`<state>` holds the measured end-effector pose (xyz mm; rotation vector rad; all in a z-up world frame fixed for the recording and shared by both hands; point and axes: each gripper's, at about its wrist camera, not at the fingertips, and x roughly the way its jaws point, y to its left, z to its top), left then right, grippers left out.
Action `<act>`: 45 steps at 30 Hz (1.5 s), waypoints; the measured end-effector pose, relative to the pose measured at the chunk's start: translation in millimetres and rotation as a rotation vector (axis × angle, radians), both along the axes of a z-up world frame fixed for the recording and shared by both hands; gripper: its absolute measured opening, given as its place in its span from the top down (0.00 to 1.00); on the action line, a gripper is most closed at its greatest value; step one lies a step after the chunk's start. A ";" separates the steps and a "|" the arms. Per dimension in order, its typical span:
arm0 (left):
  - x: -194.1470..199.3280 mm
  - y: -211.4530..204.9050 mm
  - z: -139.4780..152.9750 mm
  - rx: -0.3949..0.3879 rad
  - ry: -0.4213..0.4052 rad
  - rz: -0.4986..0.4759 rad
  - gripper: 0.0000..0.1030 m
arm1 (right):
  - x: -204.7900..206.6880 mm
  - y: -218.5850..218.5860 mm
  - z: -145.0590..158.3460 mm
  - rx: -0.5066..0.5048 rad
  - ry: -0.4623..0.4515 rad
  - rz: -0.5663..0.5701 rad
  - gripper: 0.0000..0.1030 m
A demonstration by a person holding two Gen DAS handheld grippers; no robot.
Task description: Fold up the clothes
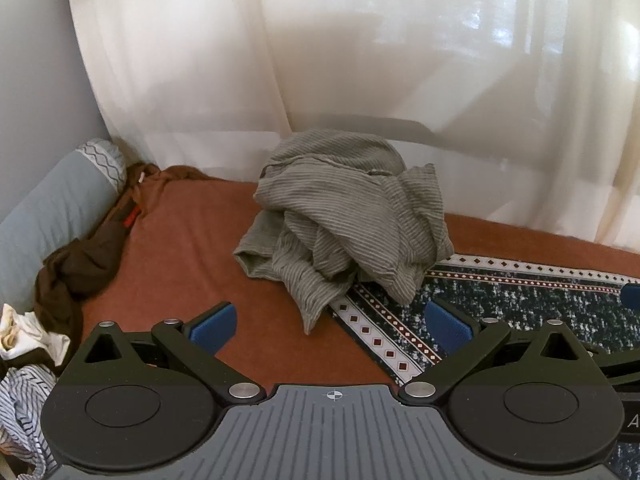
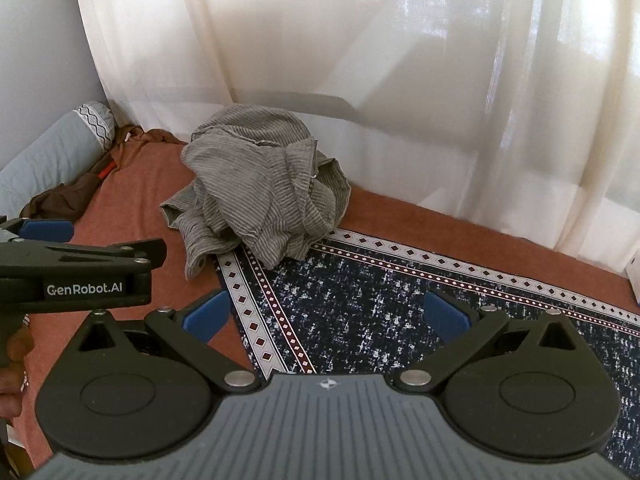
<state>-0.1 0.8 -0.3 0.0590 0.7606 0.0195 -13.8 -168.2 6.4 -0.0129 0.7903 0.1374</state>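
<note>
A crumpled grey striped garment (image 1: 340, 220) lies in a heap on the rust-coloured bed cover (image 1: 188, 240), its near edge over the corner of a dark patterned rug (image 1: 520, 304). My left gripper (image 1: 330, 326) hangs open just short of the heap, with nothing between its blue pads (image 1: 212, 326). The right wrist view shows the same grey garment (image 2: 260, 192) further off and to the left. My right gripper (image 2: 326, 316) is open over the patterned rug (image 2: 380, 312), holding nothing. The left gripper (image 2: 48, 236) enters that view from the left edge, held by a hand (image 2: 12, 356).
A brown garment (image 1: 84, 260) and a grey-blue bolster (image 1: 48, 216) lie along the left wall. White and striped clothes (image 1: 20, 380) are piled at the lower left. Sheer white curtains (image 1: 360, 60) hang right behind the bed.
</note>
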 end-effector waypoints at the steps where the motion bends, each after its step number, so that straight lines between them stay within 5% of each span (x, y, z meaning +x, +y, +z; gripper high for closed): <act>1: -0.1 0.7 -0.3 -0.002 0.001 0.001 0.00 | 0.7 0.2 0.7 0.001 -0.002 0.000 0.00; 45: 7.1 -2.7 -7.0 -0.004 0.011 -0.018 0.00 | 10.3 -0.2 -10.7 -0.010 0.030 -0.001 0.00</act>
